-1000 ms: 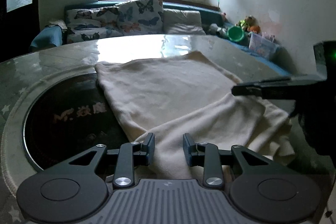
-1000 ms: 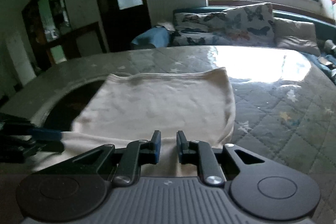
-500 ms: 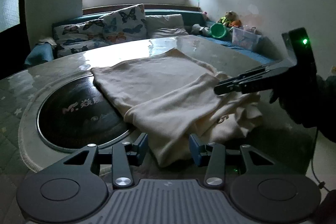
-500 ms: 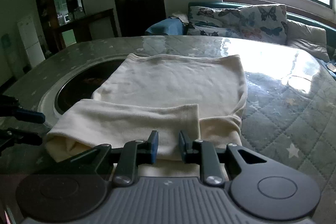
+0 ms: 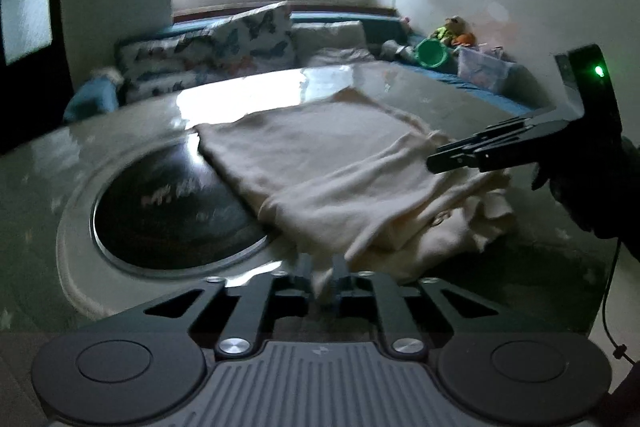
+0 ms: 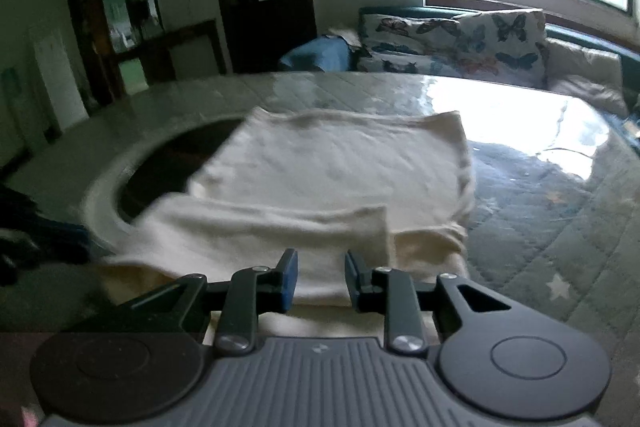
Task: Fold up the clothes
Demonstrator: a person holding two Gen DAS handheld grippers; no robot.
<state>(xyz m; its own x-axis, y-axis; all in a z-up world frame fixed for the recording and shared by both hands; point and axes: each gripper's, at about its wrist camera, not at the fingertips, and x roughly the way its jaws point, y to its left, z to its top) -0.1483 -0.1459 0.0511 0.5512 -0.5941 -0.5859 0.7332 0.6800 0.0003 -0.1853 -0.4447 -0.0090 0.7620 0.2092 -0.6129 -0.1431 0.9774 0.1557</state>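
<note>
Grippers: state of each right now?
Left gripper: just closed, shut on cream garment edge.
Right gripper: open, just opened, over garment's fold, gripping nothing.

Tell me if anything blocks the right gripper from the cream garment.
Nothing visible does. The right gripper hangs open just above the folded cream garment, with no other object between them on the table.

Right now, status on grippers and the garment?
Left gripper jaws just closing, pinching near corner of cream garment. Right gripper jaws just opening, empty, above the fold. Nothing lies on it.
</note>
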